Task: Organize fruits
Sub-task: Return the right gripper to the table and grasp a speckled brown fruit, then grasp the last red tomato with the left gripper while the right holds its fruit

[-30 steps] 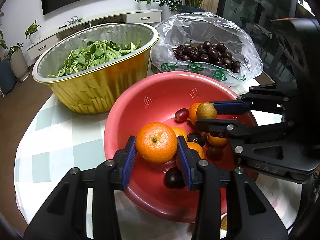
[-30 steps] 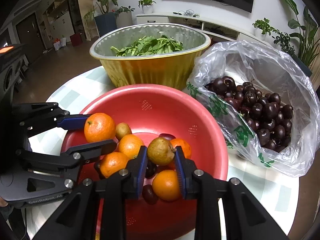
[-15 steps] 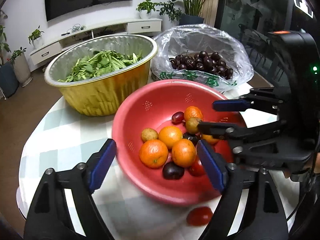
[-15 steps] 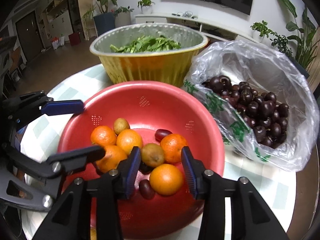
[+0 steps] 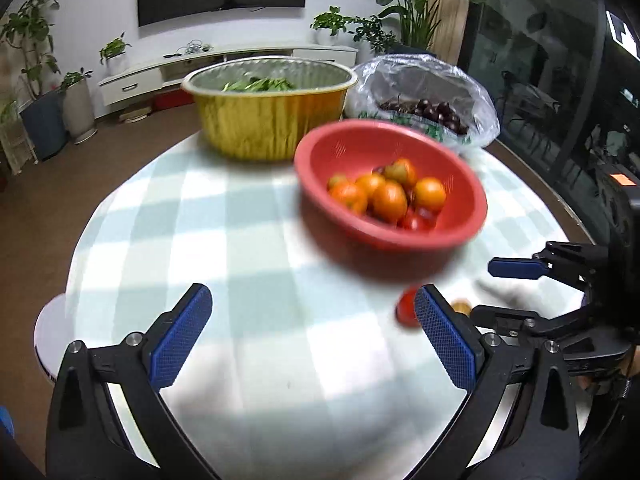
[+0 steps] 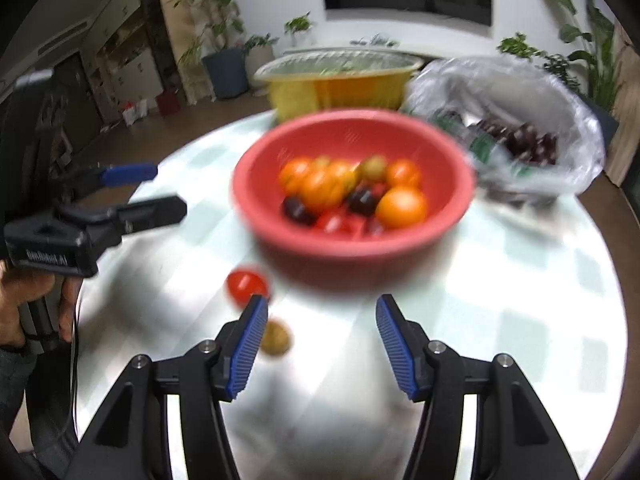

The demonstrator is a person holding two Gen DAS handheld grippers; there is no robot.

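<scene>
A red colander bowl (image 5: 400,236) (image 6: 340,252) on the checked table holds several oranges (image 5: 388,200) (image 6: 402,206), a greenish-brown fruit (image 6: 374,166) and dark plums (image 6: 298,210). A red tomato (image 6: 245,284) (image 5: 405,312) and a small brown fruit (image 6: 276,338) (image 5: 460,306) lie on the table in front of the bowl. My left gripper (image 5: 312,336) (image 6: 144,188) is open and empty, well back from the bowl. My right gripper (image 6: 320,344) (image 5: 508,292) is open and empty, near the two loose fruits.
A gold foil tub of greens (image 5: 272,108) (image 6: 340,84) stands behind the bowl. A clear plastic bag of dark cherries (image 5: 428,104) (image 6: 516,140) lies at the back right. The round table edge (image 5: 80,232) curves on the left. Both views are blurred.
Both grippers opened wider and pulled back from the bowl. The orange and the greenish fruit they held a second ago now lie in the bowl. The loose tomato and brown fruit came into view.
</scene>
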